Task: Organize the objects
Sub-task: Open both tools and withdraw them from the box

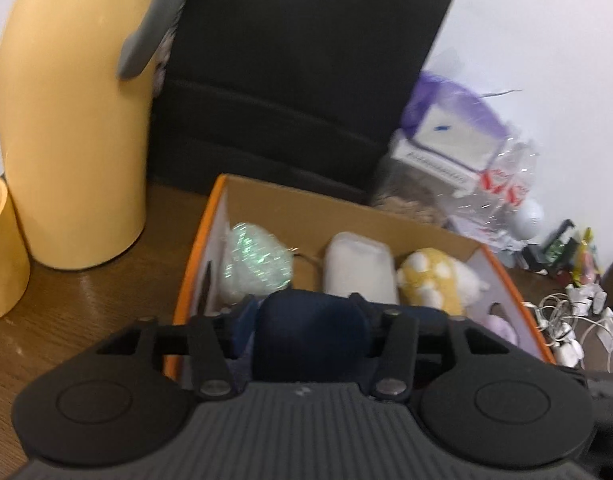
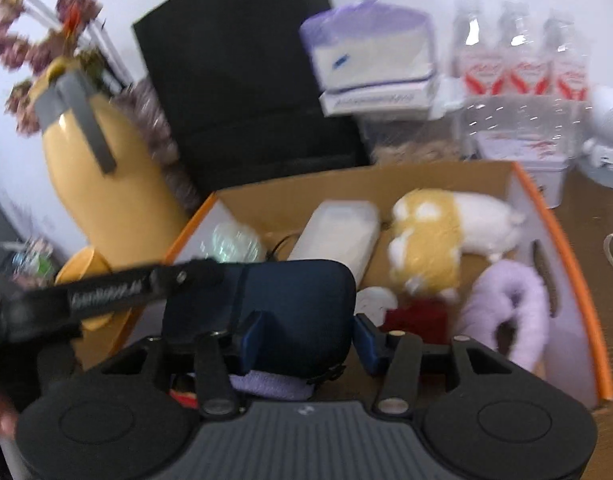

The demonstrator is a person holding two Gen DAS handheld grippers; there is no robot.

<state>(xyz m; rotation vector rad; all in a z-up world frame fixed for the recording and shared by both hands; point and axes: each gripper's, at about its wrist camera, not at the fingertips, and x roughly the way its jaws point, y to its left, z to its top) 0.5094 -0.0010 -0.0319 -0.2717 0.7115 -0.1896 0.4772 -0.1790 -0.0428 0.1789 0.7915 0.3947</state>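
The dark navy zippered hard-shell case (image 2: pixel 266 312) sits between both grippers at the near end of the orange-edged cardboard box (image 2: pixel 562 248), its long axis running left to right. The left gripper (image 1: pixel 306 320) and right gripper (image 2: pixel 302 336) both bracket the case with jaws partly spread, though I cannot tell whether the pads still press on it. Farther in lie a white oblong pouch (image 2: pixel 334 236) and a yellow-and-white plush toy (image 2: pixel 430 240), and a tall yellow jug (image 1: pixel 74 120) stands on the brown wooden table (image 1: pixel 86 308) to the left.
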